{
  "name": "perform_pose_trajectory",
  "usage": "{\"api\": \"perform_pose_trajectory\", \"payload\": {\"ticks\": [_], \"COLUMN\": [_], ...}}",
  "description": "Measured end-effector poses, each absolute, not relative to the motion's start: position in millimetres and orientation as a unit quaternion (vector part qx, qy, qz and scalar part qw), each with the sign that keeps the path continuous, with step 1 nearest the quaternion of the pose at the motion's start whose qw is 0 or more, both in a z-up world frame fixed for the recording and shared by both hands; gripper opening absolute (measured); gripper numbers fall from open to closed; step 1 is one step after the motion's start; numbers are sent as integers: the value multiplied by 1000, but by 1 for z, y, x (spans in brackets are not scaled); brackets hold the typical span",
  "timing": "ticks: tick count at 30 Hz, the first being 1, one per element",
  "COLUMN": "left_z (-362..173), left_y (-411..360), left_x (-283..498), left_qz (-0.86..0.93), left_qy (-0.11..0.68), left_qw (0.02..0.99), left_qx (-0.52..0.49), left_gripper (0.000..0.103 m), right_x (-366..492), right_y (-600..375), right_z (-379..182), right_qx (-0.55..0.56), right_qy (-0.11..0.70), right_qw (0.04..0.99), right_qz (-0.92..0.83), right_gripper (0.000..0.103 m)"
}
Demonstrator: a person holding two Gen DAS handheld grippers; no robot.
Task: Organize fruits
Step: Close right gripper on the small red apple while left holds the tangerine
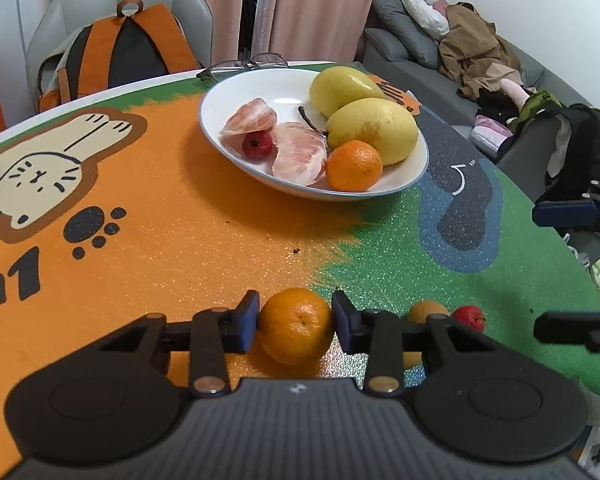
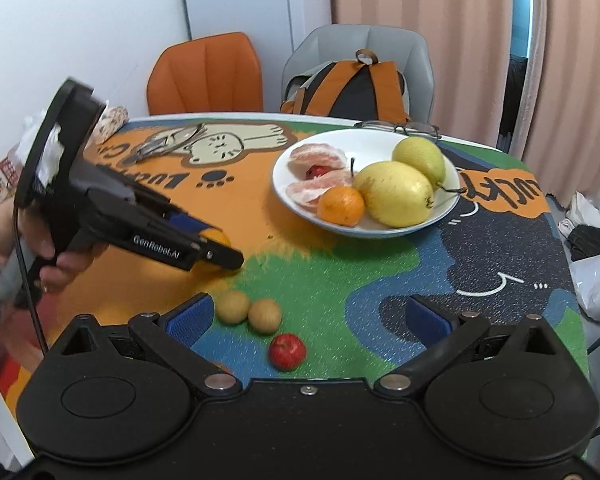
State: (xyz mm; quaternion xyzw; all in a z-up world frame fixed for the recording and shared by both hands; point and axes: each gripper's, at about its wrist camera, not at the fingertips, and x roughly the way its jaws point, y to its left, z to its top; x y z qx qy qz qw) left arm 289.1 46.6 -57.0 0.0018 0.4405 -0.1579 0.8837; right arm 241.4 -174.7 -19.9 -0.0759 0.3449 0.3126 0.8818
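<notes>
Left hand-held gripper (image 1: 295, 322): my blue pads are pressed on either side of a loose orange (image 1: 295, 326), low over the table (image 1: 180, 240) where the orange print meets the green. From the right wrist view this same tool (image 2: 216, 246) appears side-on, and only a sliver of the orange (image 2: 216, 237) shows past its fingers.

Right hand-held gripper (image 2: 307, 316): fingers spread wide, holding nothing, hovering over the near edge of the table.

Loose fruit, near edge — two small tan round fruits (image 2: 249, 311) touching each other, and one small red fruit (image 2: 287, 351) just beside them. The left wrist view catches the red one (image 1: 469, 317) but mostly hides the tan ones behind its own finger.

White bowl (image 1: 260, 84), far side of the table: two yellow pears (image 1: 360, 110), one orange (image 1: 354, 166) at the near rim, two peeled pomelo segments (image 1: 276, 140) with a small red fruit (image 1: 257, 144) between them.

Other items — spectacles (image 2: 400, 127) just behind the bowl; a backpack (image 2: 356, 88) on a grey chair. Only the right view shows the orange chair (image 2: 206, 76); only the left view shows the sofa (image 1: 440, 64) heaped with clothes.
</notes>
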Motion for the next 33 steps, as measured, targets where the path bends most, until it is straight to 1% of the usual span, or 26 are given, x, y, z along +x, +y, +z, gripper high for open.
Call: {"api": "perform_pose_trajectory", "payload": {"ticks": [3, 4, 6, 8, 9, 11, 12, 14, 15, 17, 18, 19, 23, 33], "left_z": [-57, -56, -55, -53, -51, -47, -45, -41, -39, -36, -34, -32, -23, -11], "left_y": [46, 46, 46, 46, 47, 47, 46, 45, 45, 43, 42, 42, 38, 31], "left_x": [288, 287, 287, 286, 285, 285, 285, 285, 285, 287, 288, 289, 294, 322], "left_qz": [-158, -158, -158, -159, -160, -160, -162, -163, -163, -165, -165, -165, -168, -161], "left_qy": [441, 442, 440, 438, 436, 432, 430, 425, 423, 419, 417, 415, 403, 376], "left_qw": [883, 883, 884, 885, 886, 888, 888, 890, 891, 893, 894, 895, 900, 912], "left_qx": [4, 3, 0, -1, -2, -5, -6, -7, -7, -8, -8, -8, -8, -19], "left_gripper": [37, 37, 37, 37, 37, 37, 37, 37, 37, 37, 37, 37, 37, 37], "right_x": [237, 236, 234, 233, 232, 231, 230, 229, 229, 229, 230, 230, 232, 236], "right_y": [-172, -172, -169, -166, -165, -163, -162, -160, -159, -157, -157, -157, -160, -166], "right_z": [-26, -28, -33, -38, -41, -45, -47, -51, -53, -56, -58, -59, -60, -49], "right_qx": [-83, -85, -91, -99, -102, -106, -108, -114, -115, -116, -116, -117, -103, -97], "right_qy": [345, 346, 350, 355, 356, 360, 363, 367, 369, 378, 382, 383, 383, 366], "right_qw": [879, 878, 877, 874, 873, 870, 868, 863, 862, 858, 856, 855, 857, 865], "right_qz": [317, 318, 317, 317, 317, 319, 322, 327, 328, 328, 328, 329, 329, 328], "right_gripper": [101, 100, 94, 85, 83, 72, 69, 52, 47, 31, 29, 24, 21, 21]}}
